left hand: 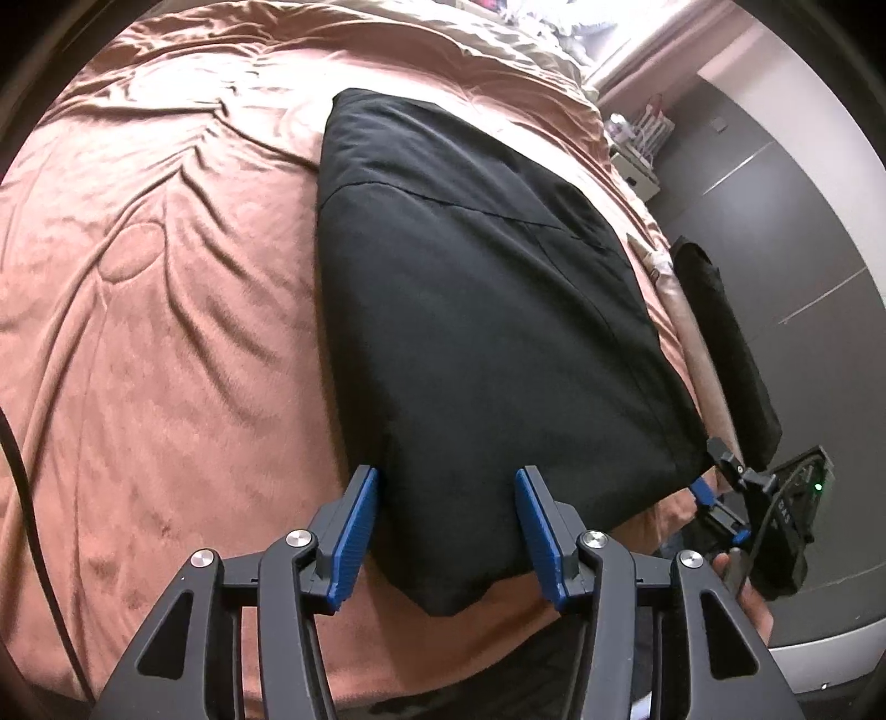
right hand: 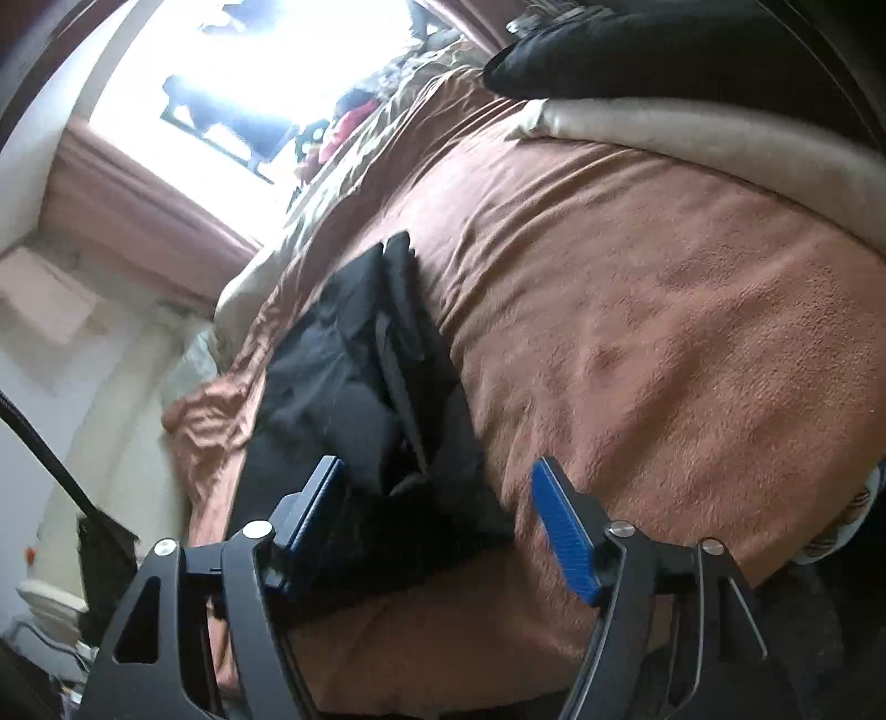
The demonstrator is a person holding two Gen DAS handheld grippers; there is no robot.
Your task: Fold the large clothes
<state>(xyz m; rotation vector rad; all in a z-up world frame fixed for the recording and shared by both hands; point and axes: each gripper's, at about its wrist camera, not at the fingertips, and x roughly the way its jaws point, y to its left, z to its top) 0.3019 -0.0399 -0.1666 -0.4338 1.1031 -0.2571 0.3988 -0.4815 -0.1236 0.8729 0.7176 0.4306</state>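
Observation:
A large black garment point(left hand: 476, 310) lies folded flat in a long slab on the brown bedspread point(left hand: 166, 310). My left gripper point(left hand: 447, 531) is open, its blue pads on either side of the garment's near corner, holding nothing. My right gripper point(left hand: 720, 487) shows at the garment's right near corner, at the bed edge. In the right wrist view the right gripper point(right hand: 443, 520) is open, over the near end of the black garment point(right hand: 376, 399), which looks bunched and creased here. The brown bedspread point(right hand: 664, 343) spreads to its right.
A beige bolster point(right hand: 692, 138) and a black cushion point(right hand: 637, 50) lie at the bed's far side. Another dark cloth point(left hand: 725, 343) hangs over the bed's right edge. A bright window point(right hand: 238, 72), grey wall panels point(left hand: 775, 183) and a cluttered nightstand point(left hand: 637, 149) border the bed.

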